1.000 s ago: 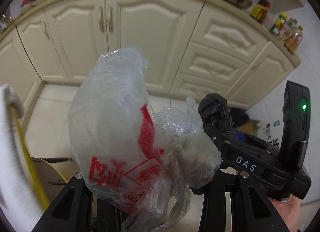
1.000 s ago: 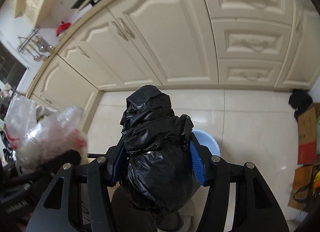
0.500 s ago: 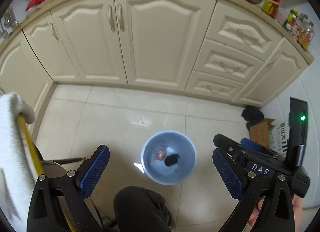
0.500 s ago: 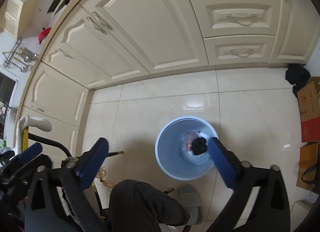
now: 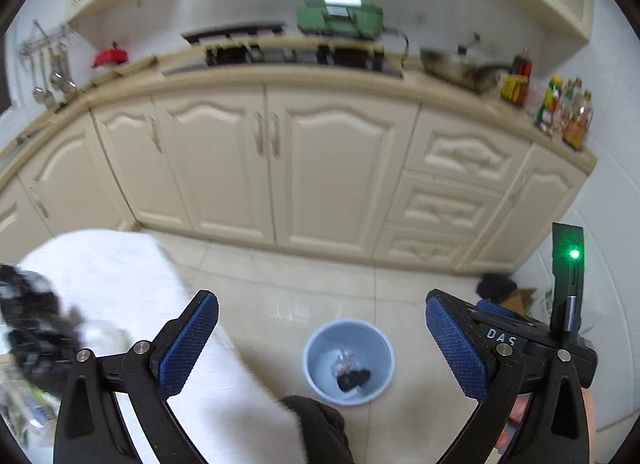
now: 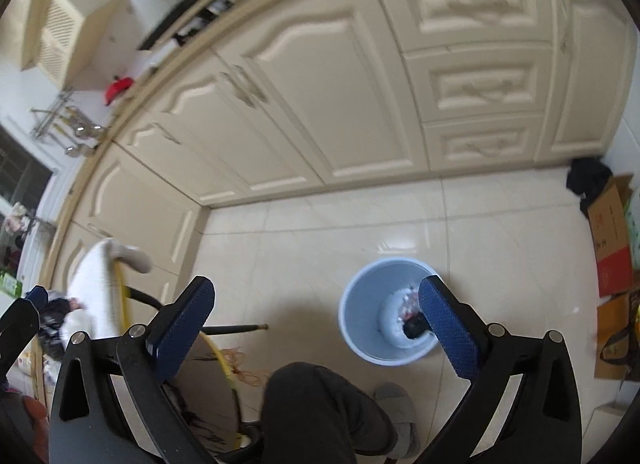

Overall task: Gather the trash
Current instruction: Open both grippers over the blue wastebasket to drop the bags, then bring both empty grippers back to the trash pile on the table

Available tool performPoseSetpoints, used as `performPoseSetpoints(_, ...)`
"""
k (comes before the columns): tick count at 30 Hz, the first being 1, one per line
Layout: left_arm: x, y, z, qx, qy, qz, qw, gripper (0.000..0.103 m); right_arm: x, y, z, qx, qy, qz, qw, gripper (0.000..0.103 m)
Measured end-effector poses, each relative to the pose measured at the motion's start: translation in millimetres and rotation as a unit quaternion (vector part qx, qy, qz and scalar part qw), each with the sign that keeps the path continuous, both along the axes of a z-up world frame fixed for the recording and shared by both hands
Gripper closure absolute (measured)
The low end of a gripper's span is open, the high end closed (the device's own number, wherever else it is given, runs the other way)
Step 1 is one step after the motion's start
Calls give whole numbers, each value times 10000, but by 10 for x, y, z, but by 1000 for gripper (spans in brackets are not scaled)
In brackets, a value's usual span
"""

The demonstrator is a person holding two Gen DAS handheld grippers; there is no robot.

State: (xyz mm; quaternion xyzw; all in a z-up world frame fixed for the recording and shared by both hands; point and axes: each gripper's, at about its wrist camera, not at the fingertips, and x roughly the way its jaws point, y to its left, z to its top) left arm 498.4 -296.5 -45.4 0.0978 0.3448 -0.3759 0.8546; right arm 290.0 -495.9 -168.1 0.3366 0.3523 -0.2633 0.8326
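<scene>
Trash [image 5: 352,374] lay inside the blue bin [image 5: 316,344] at six o'clock; left claw [image 5: 322,338] and right claw [image 6: 316,324] both gaped wide, empty.

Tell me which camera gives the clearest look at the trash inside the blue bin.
The left wrist view. There the blue bin sits unobstructed between the open fingers, with the black bag and clear plastic both visible on its bottom. In the right wrist view, the right gripper's finger pad partly covers the bin's contents.
</scene>
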Motion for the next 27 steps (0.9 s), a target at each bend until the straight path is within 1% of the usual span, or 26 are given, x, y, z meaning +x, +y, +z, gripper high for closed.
performPoseSetpoints(1,-86,122,58,-100,-102,75,9999,1,35,68,74,-62,-54,62,9999,0)
performPoseSetpoints(2,-202,330,163,-171,-156,162,9996,1,80,165,178,-154,-124,155,9997,0)
performPoseSetpoints(6,-609,1094,433,-414,-360,526,9971,1,325,608,593,-494,-372,626,9961,0)
performPoseSetpoints(8,-801,1380,507,-538,-462,791,9943,1,426,809,720,-617,-461,837,9935,0)
performPoseSetpoints(12,-1159,1988,614,-710,-502,1322,9874,1,692,1315,982,-825,-651,1370,9850,0)
performPoseSetpoints(14,-1346,2264,658,-765,-554,1582,9829,1,771,1511,1065,-923,-707,1568,9808,0)
performPoseSetpoints(18,-1744,2755,720,-837,-602,2114,9719,1,963,2011,1256,-1114,-892,2057,9681,0)
performPoseSetpoints(20,-1921,2933,761,-875,-606,2336,9665,1,1031,2206,1313,-1189,-929,2236,9629,0)
performPoseSetpoints(22,-2093,3142,784,-861,-647,2566,9605,1,1114,2448,1369,-1250,-989,2491,9553,0)
performPoseSetpoints(26,-2379,3422,807,-806,-580,2966,9498,1,1229,2813,1394,-1336,-1007,2927,9414,0)
performPoseSetpoints(27,-2420,3490,816,-775,-570,3070,9468,1,1274,2946,1393,-1369,-1011,3079,9361,0)
